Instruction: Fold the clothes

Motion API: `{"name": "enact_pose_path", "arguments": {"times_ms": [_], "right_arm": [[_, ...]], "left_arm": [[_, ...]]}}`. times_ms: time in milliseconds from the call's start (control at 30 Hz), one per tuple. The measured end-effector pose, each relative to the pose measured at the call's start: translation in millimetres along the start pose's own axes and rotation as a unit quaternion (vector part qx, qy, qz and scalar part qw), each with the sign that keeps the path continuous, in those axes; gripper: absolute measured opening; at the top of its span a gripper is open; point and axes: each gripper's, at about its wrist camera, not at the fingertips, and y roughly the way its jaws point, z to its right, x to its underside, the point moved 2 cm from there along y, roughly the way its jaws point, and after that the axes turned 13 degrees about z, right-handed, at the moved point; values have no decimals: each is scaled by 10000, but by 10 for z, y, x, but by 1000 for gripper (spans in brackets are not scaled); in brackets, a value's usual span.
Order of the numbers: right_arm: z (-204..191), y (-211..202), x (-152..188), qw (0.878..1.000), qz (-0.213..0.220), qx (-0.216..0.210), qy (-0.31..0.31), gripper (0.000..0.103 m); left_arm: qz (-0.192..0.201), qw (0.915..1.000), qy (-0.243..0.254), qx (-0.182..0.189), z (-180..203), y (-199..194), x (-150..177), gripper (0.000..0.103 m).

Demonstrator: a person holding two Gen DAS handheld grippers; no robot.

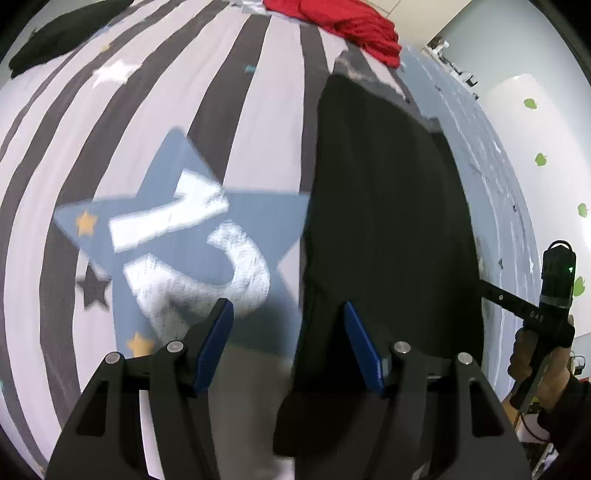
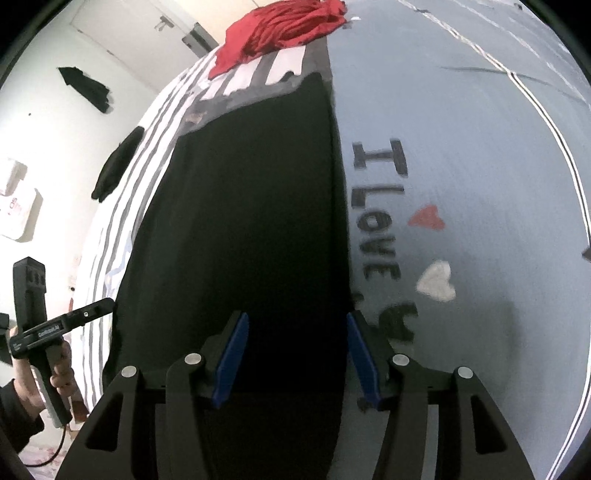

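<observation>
My black garment (image 1: 388, 221) lies flat on the bed (image 1: 258, 129) as a long, narrow strip, and everything else I place against it. To one side of it is the bedcover's big blue star (image 1: 177, 240); to the other, the grey panel with the "I LOVE" lettering (image 2: 376, 221). Beyond its far end a red garment (image 2: 284, 29) sits in a heap, and another dark piece (image 1: 62, 33) lies well apart from it on the stripes.

My left gripper (image 1: 288, 347) hangs above the strip's near end with its fingers part open and nothing between them; one finger is over the cloth's long edge, the other over the star. My right gripper (image 2: 297, 354) has its fingers part open too, holding nothing, spread over the black cloth with one finger (image 2: 364, 358) at the edge next to the lettering.

I judge the step in hand to be taking the near end to fold it toward the far end. To do it well, I should come down at the two near corners, one gripper each, and pinch only the garment's layers, not the bedcover beneath. Both pinches should sit equally far from the hem, so the strip lifts square. Then I should carry both hands together and lay edge onto edge.
</observation>
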Motion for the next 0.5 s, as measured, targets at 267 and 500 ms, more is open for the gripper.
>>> {"name": "enact_pose_path", "arguments": {"times_ms": [267, 500], "right_arm": [[-4, -250, 411, 9993, -347, -135, 34, 51], [-44, -641, 978, 9969, -723, -274, 107, 51]], "left_arm": [[-283, 9995, -143, 10, 29, -245, 445, 60], [-533, 9985, 15, 140, 230, -563, 989, 65]]}}
